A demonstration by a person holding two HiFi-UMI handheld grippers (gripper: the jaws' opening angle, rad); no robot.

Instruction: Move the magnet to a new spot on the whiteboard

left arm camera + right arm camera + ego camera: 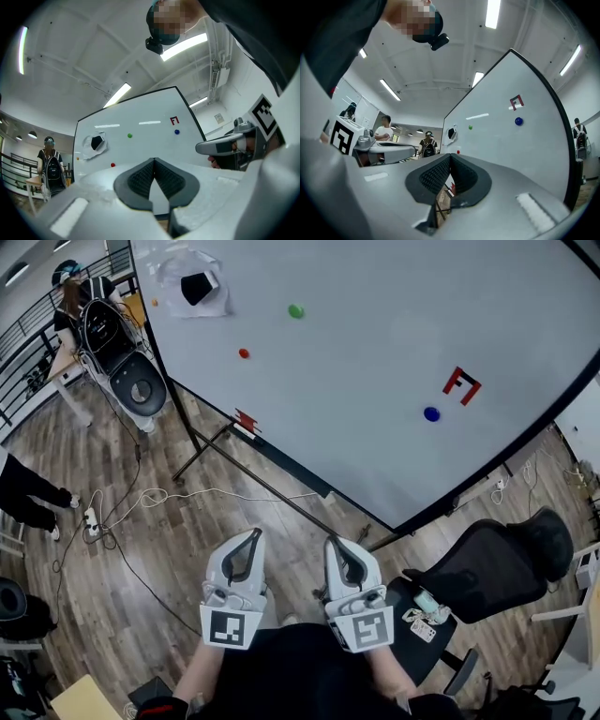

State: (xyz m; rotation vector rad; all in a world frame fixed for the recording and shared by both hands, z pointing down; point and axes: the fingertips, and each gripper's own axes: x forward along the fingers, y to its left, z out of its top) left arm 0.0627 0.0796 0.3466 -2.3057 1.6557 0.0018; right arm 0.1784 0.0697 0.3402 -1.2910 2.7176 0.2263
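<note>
The whiteboard (375, 352) stands ahead, tilted in the head view. On it sit a green magnet (296, 310), a red magnet (244, 353), a blue magnet (431, 413) and a tiny orange one (155, 303). A red F-shaped mark (461, 385) lies just above the blue magnet. My left gripper (255, 533) and right gripper (333, 542) are side by side close to my body, well short of the board, both shut and empty. The left gripper view shows its closed tips (153, 161) below the green magnet (130, 136). The right gripper (449, 157) points toward the board's left part.
A crumpled paper with a black patch (195, 285) is stuck at the board's top left. The board's stand legs (216, 442) reach onto the wooden floor. Cables (141, 502) trail at left, a black office chair (497, 563) stands at right, and a person with a backpack (94, 315) is behind.
</note>
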